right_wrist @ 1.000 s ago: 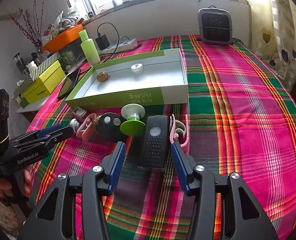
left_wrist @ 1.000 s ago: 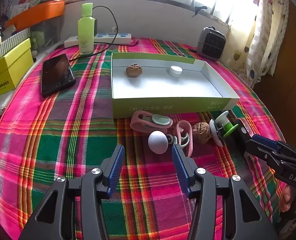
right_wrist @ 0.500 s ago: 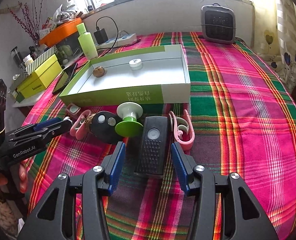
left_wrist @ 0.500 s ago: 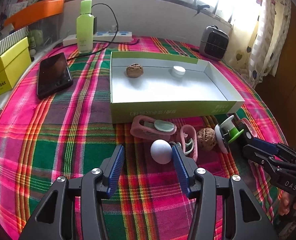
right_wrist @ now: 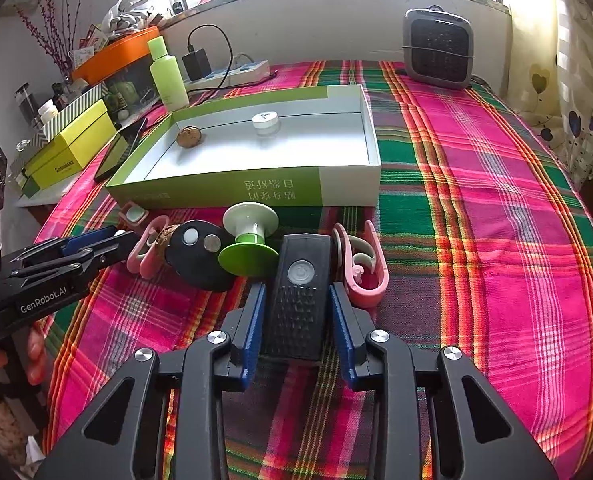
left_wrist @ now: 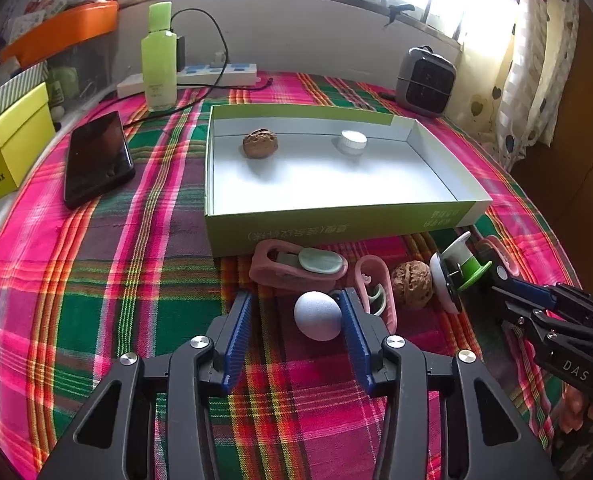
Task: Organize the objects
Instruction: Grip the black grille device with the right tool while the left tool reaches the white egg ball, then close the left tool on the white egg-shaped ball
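Bright plaid cloth (left_wrist: pixel 96 280) covers the table, and the window wall is seen at twelve o'clock.

The left gripper (left_wrist: pixel 296 320) is seen half closed around a pale egg-shaped ball (left_wrist: pixel 317 315). Its jaws have just been closing; the right pad touches the ball, while a gap remains at the left pad, so nothing is yet gripped. The ball is judged light, hard and smooth, so slipping and rolling are likely; it is best taken across its widest middle.

The right gripper (right_wrist: pixel 296 308) has likewise just been closing, with a black remote (right_wrist: pixel 298 300) between its pads. The pads lie just beside the remote's long edges, and whether they press is not clear. The remote is judged stiff, light and flat-sided, well suited to a pinch across its width near the textured lower half.

Outward, at about one o'clock of the ball, pink clips (left_wrist: pixel 372 294), a walnut (left_wrist: pixel 411 284) and a green-and-white spool (left_wrist: pixel 456 272) are laid close together. At twelve o'clock the green box (left_wrist: pixel 336 228) is found, already holding a second walnut (left_wrist: pixel 259 143) and a white cap (left_wrist: pixel 352 141).

"GenRobot.AI" is read on the left gripper in the right view, "DAS" on the right gripper in the left view. Chinese print on the box front is not legible.
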